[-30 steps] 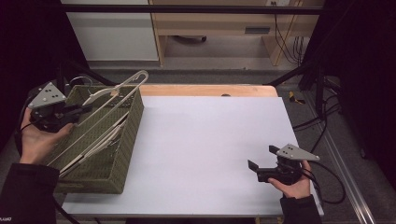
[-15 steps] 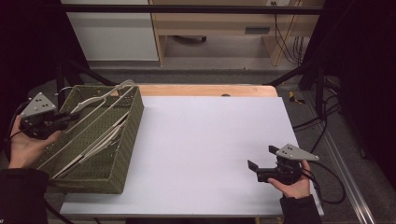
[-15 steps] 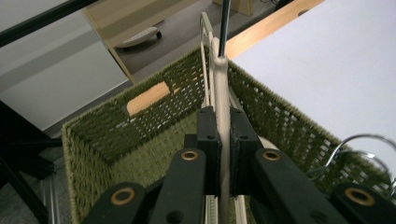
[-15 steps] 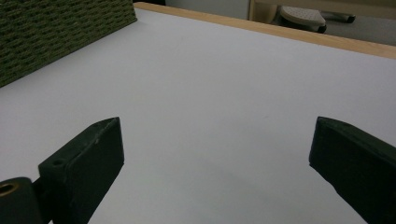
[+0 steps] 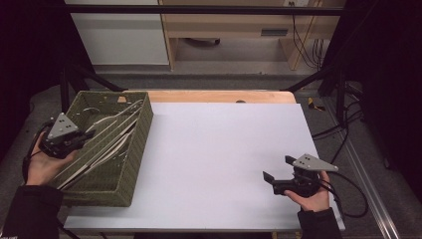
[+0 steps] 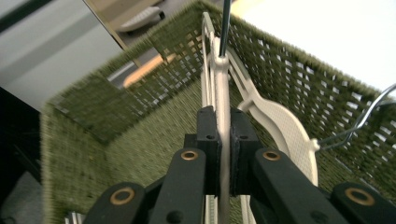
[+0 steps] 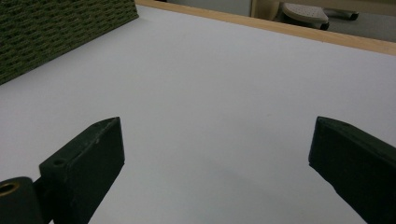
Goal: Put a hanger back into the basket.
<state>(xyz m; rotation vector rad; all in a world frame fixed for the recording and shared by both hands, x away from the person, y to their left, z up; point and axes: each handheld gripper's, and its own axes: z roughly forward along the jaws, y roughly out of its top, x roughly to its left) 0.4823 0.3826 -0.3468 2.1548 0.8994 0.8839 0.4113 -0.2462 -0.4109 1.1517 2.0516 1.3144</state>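
The left hand-held gripper [image 5: 74, 141] has come down: a second ago it held a cream hanger [image 6: 223, 116] raised above the rim of the green woven basket [image 5: 137, 149], the basket's near end lifted with it, and now hanger and basket have both settled, the basket sitting flat on the worktop [image 5: 224, 149] at its left edge. My reading is that the hanger is being lowered into the basket, or the lift was given up (I can't say which), and the release has not come yet, since the jaws are clamped tight on the hanger's flat bar.

In the left gripper view the hanger looks like thin cream plastic, seen edge-on between the pads, with a dark wire hook rising from its neck and a broader, textured shoulder piece curving off to the right. A silver wire hook [image 6: 359, 121] of another hanger lies against the basket's inner wall. From above, several pale hangers lie slantwise along the basket.

The right hand-held gripper [image 5: 274, 169] rests in the person's hand at the worktop's near right corner, jaws spread wide with nothing between them, well apart from the basket.
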